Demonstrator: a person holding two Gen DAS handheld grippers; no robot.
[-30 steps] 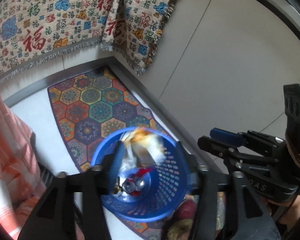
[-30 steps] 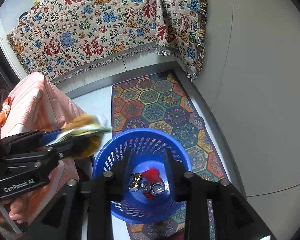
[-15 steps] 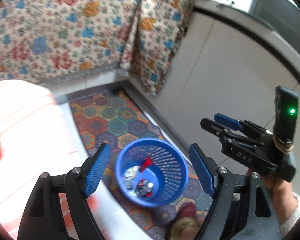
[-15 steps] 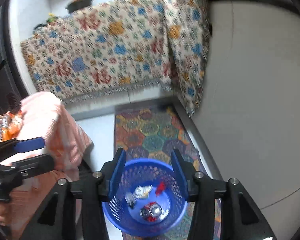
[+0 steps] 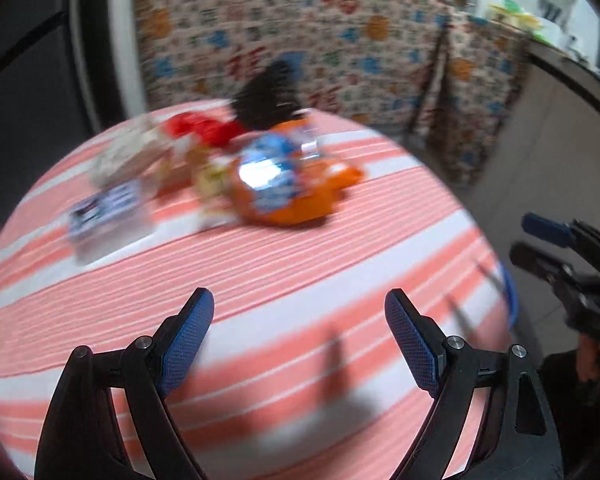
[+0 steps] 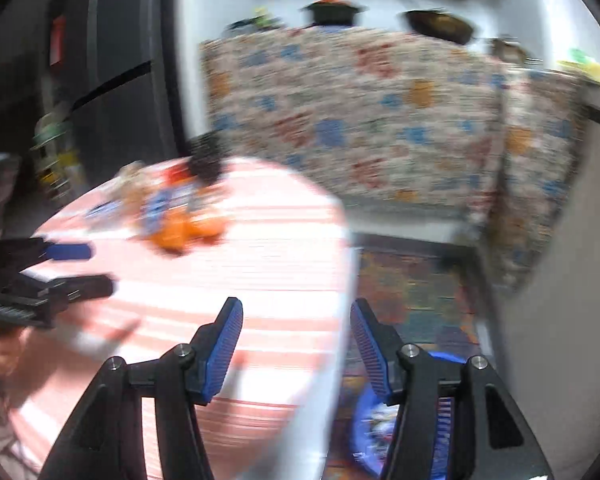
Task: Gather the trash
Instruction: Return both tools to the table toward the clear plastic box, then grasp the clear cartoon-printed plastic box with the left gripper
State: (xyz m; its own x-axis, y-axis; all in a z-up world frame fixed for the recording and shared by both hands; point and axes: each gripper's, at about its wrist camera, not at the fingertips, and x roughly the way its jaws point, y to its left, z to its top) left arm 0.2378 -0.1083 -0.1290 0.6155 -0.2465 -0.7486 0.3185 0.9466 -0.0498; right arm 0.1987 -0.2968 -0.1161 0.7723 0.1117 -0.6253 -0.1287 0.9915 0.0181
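Note:
Blurred trash lies at the far side of the table with the pink striped cloth [image 5: 284,280]: an orange snack bag [image 5: 288,184], a red wrapper [image 5: 200,128], a pale packet [image 5: 128,156], a small labelled box [image 5: 108,212] and a black item [image 5: 268,96]. My left gripper [image 5: 300,340] is open and empty above the near part of the table. My right gripper [image 6: 296,344] is open and empty over the table's right edge. The blue basket [image 6: 364,432] with trash inside stands on the floor below the right gripper. The orange bag also shows in the right wrist view [image 6: 180,232].
A patterned cloth [image 5: 340,40] hangs over the counter behind the table. A hexagon-patterned rug [image 6: 412,288] lies on the floor under the basket. Pots [image 6: 440,24] stand on the counter. A dark cabinet [image 6: 80,80] is at the left.
A snack wrapper dropped from the left gripper into the basket. Both grippers then lifted from over the basket and swung left and up toward the table; both views are motion-blurred.

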